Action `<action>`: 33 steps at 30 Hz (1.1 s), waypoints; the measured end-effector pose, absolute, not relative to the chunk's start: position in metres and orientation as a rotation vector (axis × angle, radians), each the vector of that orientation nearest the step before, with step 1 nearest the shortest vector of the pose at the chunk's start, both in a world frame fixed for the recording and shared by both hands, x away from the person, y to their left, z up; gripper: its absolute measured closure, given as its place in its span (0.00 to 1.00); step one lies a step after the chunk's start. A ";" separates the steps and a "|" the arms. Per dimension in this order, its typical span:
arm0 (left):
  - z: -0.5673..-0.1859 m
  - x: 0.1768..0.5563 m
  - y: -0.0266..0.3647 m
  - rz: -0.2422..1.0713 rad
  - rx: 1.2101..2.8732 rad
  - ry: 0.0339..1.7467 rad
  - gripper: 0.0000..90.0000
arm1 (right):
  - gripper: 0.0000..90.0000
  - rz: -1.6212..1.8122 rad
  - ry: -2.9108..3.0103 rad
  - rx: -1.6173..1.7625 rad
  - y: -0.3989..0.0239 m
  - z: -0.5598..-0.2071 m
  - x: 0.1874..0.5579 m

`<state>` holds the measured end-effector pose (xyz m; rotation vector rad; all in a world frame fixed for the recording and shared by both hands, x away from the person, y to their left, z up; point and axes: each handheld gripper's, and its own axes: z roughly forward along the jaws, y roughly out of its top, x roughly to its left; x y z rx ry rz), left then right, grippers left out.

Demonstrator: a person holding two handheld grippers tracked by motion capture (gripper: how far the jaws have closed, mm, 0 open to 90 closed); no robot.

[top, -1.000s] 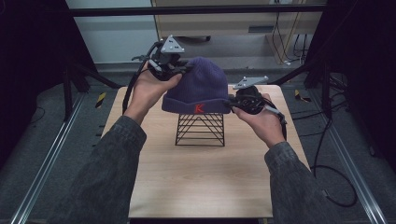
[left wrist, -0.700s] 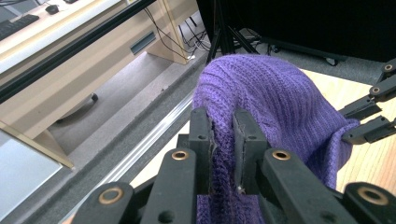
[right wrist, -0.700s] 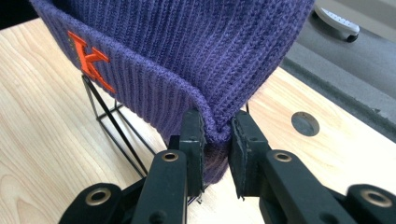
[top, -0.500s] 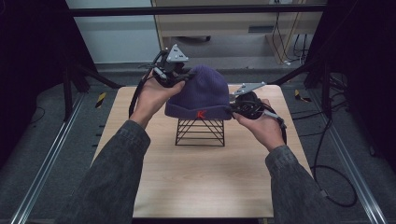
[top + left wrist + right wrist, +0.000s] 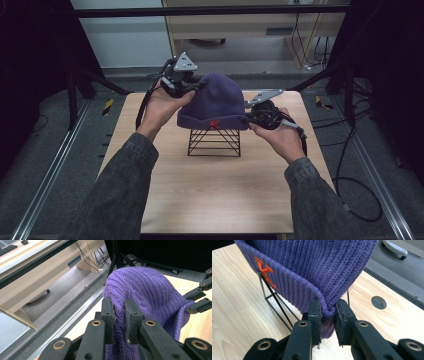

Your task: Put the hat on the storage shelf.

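The wooden table (image 5: 215, 200) is carrying a black wire stand (image 5: 214, 143) near its middle, and the purple knit beanie (image 5: 215, 102) is sitting over the top of that stand, probably so the frame keeps the crown rounded. An orange letter (image 5: 264, 272) is facing the person on the folded cuff. The 2 grippers are holding the hat from opposite sides, which looks meant to keep it level and spread. The left gripper (image 5: 119, 312) is pinching a fold of knit high on the crown, its jaws pressed against the fabric. The right gripper (image 5: 327, 312) is clamping the cuff's corner at the lower edge, jaws drawn in on the thick fold, just beside the stand's wires.
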<state>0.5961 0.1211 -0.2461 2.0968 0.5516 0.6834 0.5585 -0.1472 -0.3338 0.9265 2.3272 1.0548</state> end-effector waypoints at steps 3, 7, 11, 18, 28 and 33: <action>-0.247 0.596 0.122 0.679 2.094 0.556 0.88 | 0.85 1.057 2.335 0.924 -0.146 -0.338 0.557; -0.250 0.594 0.122 0.675 2.105 0.546 0.88 | 0.85 1.059 2.341 0.930 -0.145 -0.342 0.557; -0.259 0.594 0.123 0.667 2.099 0.556 0.88 | 0.84 1.047 2.354 0.935 -0.145 -0.348 0.557; -0.262 0.594 0.123 0.667 2.115 0.550 0.88 | 0.84 1.059 2.356 0.947 -0.145 -0.355 0.557; -0.281 0.592 0.127 0.638 2.102 0.566 0.88 | 0.83 1.044 2.381 0.960 -0.144 -0.368 0.557; -0.287 0.591 0.128 0.625 2.114 0.565 0.88 | 0.83 1.038 2.391 0.967 -0.144 -0.373 0.558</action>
